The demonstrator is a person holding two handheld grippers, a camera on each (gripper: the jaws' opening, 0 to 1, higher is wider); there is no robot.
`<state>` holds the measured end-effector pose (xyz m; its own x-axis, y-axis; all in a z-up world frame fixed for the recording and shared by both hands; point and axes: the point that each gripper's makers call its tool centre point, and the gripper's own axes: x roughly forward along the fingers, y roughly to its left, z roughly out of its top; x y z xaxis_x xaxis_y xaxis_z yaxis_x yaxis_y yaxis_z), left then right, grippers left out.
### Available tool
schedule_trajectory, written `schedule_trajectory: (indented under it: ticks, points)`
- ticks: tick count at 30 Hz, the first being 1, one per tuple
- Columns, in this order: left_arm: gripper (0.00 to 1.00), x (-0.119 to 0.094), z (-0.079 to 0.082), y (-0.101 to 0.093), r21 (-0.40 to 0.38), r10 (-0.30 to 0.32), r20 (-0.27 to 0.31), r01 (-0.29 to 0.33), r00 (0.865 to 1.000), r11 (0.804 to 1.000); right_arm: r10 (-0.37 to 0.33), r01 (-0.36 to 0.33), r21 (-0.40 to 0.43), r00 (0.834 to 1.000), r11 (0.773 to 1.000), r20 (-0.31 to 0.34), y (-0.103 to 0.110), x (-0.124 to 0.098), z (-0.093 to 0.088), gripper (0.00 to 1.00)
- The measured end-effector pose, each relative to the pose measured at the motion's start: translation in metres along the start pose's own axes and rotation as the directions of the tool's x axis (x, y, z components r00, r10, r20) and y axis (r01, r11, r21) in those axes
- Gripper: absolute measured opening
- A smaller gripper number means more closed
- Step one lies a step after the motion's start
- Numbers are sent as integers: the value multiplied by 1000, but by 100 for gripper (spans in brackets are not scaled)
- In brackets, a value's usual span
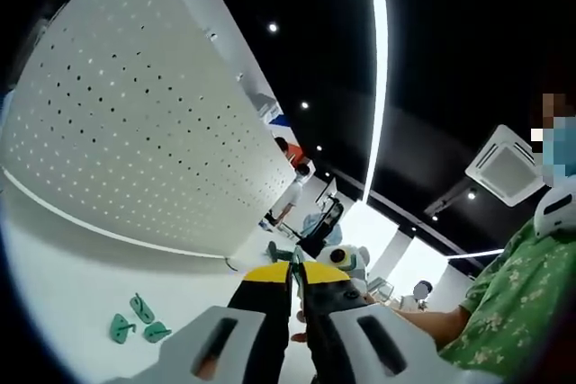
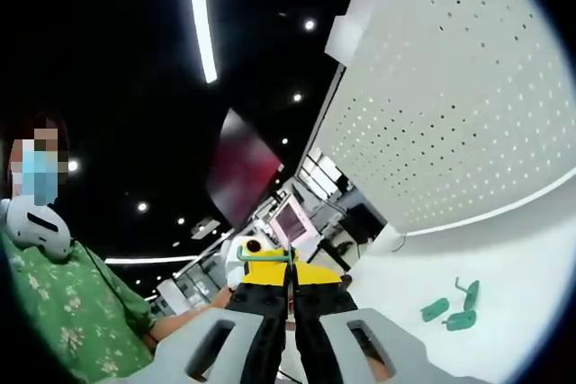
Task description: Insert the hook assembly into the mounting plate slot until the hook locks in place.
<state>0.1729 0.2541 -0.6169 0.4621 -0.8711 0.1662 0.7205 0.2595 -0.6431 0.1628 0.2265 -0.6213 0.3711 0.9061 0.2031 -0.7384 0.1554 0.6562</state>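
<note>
Down on the white table (image 1: 81, 285), three green hooks (image 1: 137, 319) lie in a loose cluster, near each other and well apart from either gripper. In the right gripper view the same green hooks (image 2: 453, 308) sit on the white table (image 2: 531, 258) off to the right of the jaws, one of them showing a bent wire end that stands up. Whether any of the pieces touch one another cannot be told at this size.

Behind them rises the white pegboard (image 1: 135, 114), a large panel dotted with rows of small holes, meeting the table along a pale edge. It also takes up the upper right of the right gripper view (image 2: 450, 87).

The left gripper (image 1: 297, 290) has its yellow and black jaws pressed together, and a thin green piece shows at the tips, though what it is cannot be told. The right gripper (image 2: 290, 281) likewise has its jaws closed against each other, with a thin green wire-like piece (image 2: 268, 261) lying across the tips; whether the jaws actually pinch it is unclear.

A person in a green patterned shirt (image 1: 513, 303) stands beside the table, a forearm reaching toward the grippers. Overhead runs a long bright ceiling light strip (image 1: 378, 69) against a dark ceiling.
</note>
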Motion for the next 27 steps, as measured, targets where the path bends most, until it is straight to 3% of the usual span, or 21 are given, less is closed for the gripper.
schedule_trajectory:
  ticks: [27]
  points:
    - [2, -1, 5, -1, 9, 24, 10, -25, 1000, 1000, -49, 49, 1, 999, 999, -12, -7, 0, -4, 3]
